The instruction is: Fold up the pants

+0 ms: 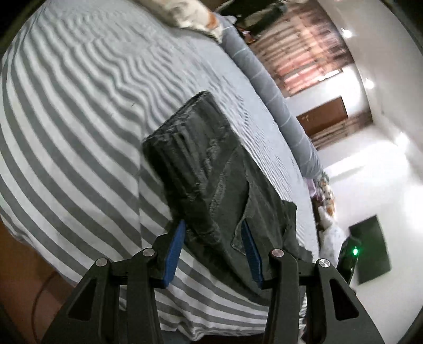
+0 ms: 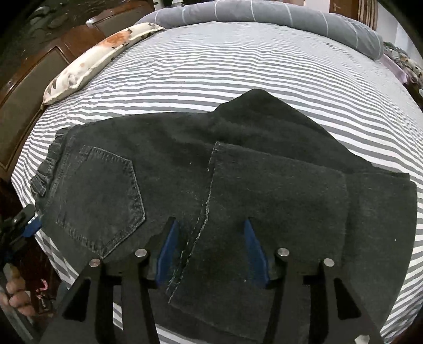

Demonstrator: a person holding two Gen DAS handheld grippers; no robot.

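- The pants point(image 2: 211, 185) are dark charcoal denim with pale stitching, lying folded on a bed with a grey-and-white striped sheet point(image 2: 238, 66).
- In the right wrist view the waistband end lies at the left, its gathered band and belt loops showing, with a five-sided back pocket point(image 2: 97, 195) facing up. A leg section is folded back over the middle — its hem edge runs as a stitched line down toward the camera.
- A rounded fold of fabric bulges at the far edge, and the right part of the garment lies in stacked layers.
- The right gripper point(image 2: 208, 225) hangs over the near edge of the pants with its blue pads apart; the folded hem lies between and below them, and no pad presses on cloth.
- The left gripper point(image 1: 214, 227) stands with its blue-lined jaws spread either side of the waistband end of the pants point(image 1: 208, 172); the denim rises between them, but neither pad visibly pinches it.
- Only the left wrist view shows the room beyond the bed: a pale floor, a brown door and a dark device with a green light point(image 1: 355, 251).
- Only the right wrist view shows the wooden headboard point(image 2: 34, 79), a flowered pillow point(image 2: 100, 53) beside it, and a hand point(image 2: 15, 293) at the lower left edge holding the other gripper.
- Both views show a rolled grey blanket point(image 2: 264, 13) along the far side of the bed.
- No container is in sight.
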